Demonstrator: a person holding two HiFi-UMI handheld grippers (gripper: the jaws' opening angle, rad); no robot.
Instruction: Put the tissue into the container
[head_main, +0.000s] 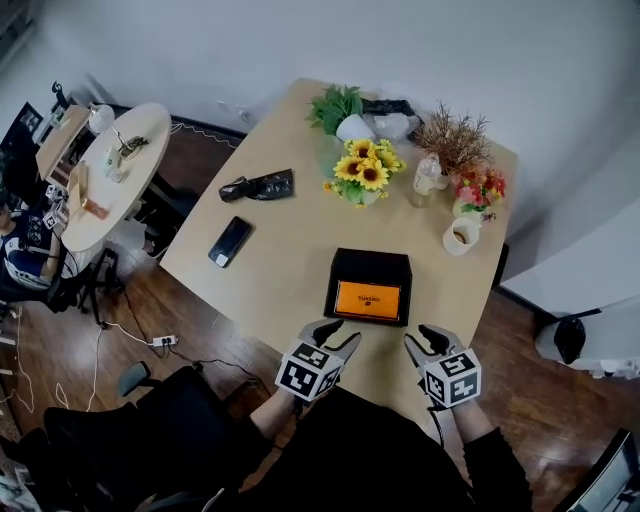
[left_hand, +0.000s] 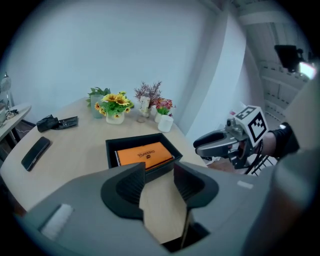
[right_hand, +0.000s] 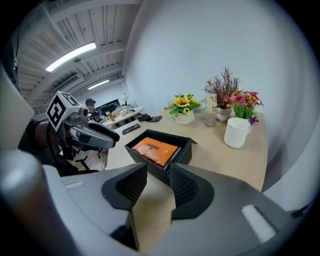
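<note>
A black open container (head_main: 370, 257) stands on the wooden table near its front edge, and an orange tissue pack (head_main: 368, 299) lies flat inside it. My left gripper (head_main: 338, 334) hovers just in front of the container's left corner, open with nothing between its fingers. To the right of it my right gripper (head_main: 422, 340) is also open and holds nothing. The left gripper view shows its own open jaws (left_hand: 159, 170) over bare table, with the pack (left_hand: 144, 154) just beyond. In the right gripper view, the open jaws (right_hand: 158, 172) point at the container (right_hand: 182, 152) and pack (right_hand: 156, 150).
A black phone (head_main: 230, 241) and a black pouch (head_main: 258, 186) lie at the table's left. Sunflowers (head_main: 365, 172), a bottle (head_main: 427, 178), dried and pink flowers and a white mug (head_main: 461, 236) stand behind the container. A round side table (head_main: 105, 170) is further left.
</note>
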